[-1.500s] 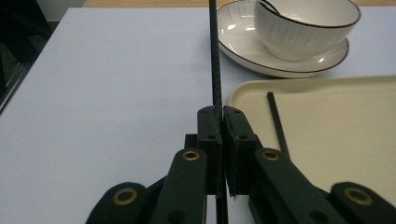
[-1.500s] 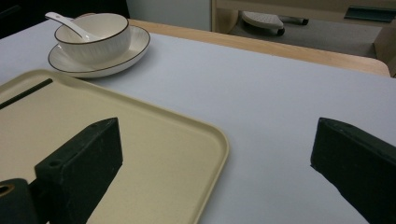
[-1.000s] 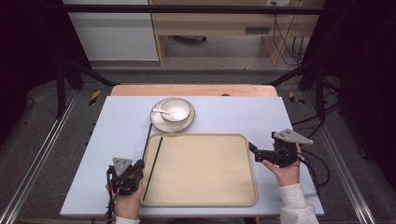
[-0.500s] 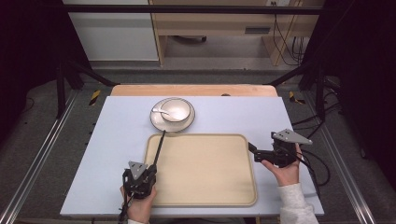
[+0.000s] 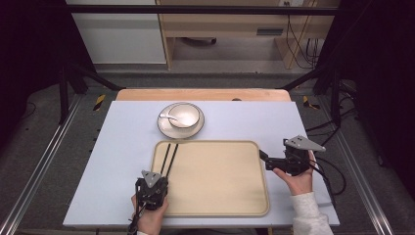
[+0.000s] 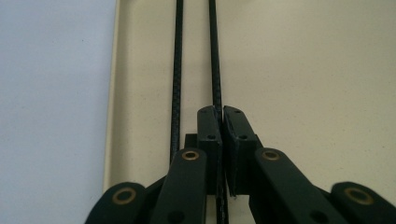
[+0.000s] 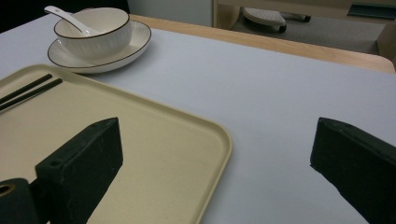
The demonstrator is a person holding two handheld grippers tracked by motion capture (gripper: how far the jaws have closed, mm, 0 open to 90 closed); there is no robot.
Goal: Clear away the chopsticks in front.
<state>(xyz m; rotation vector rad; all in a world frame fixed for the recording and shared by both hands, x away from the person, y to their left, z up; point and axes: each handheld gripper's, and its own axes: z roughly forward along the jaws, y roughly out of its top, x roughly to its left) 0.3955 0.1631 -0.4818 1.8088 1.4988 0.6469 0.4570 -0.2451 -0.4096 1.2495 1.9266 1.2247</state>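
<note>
No text, label, brand, number or sign can be read anywhere in these views.
</note>
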